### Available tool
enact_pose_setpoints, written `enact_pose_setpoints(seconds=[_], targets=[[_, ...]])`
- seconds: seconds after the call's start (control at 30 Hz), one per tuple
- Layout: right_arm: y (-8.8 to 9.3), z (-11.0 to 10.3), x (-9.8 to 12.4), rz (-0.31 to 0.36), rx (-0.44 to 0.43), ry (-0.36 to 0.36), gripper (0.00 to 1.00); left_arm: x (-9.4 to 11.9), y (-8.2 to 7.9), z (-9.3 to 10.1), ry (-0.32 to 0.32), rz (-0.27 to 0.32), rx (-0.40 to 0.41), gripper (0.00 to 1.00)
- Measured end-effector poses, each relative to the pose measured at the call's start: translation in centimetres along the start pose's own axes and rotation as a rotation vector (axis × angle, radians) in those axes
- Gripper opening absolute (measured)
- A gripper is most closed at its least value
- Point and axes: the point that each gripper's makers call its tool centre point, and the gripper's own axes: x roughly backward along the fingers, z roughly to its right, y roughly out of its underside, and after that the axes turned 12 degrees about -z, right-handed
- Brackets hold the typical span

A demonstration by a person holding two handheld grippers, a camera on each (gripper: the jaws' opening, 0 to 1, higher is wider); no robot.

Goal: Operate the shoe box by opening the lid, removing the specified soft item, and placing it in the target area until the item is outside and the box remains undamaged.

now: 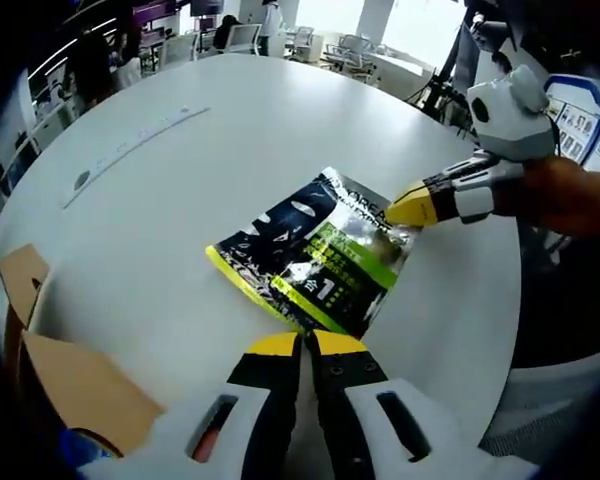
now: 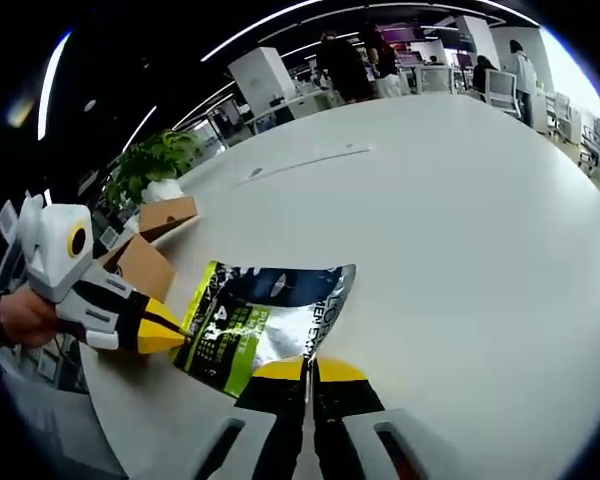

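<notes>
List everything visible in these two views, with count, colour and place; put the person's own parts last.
Soft pouch: one, black and silver with lime-green print, lying flat on the table, between the two claws.
Shoe box: one, brown cardboard, flaps up, at the table edge beside the left claw.
Table: one, white, round, under everything.
Ruler-like strip: one, pale, on the far tabletop.
Potted plant: one, green, beyond the table edge.
Office chairs: several, white, background.
People: a few, dark-clothed, far background.
Left claw: one, white with yellow tips, shut, at the pouch's edge.
Right claw: one, same colours, shut, at the pouch's opposite edge.
Hand: one, gripping the left claw's handle.
</notes>
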Motion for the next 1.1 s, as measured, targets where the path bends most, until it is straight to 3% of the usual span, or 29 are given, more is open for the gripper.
enact_pose_setpoints(seconds=[0.73,1.1], targets=[[0.2,0.7,1.6,0.010,-0.020,0.041,0.06,1.2,-0.1,0.7,0.020,0.027,-0.012,0.13],[0.0,1.0,3.5,0.045,-0.030,0.067,0.08,3.7,-1.4,1.5,0.045,0.122,-0.024,0.16]])
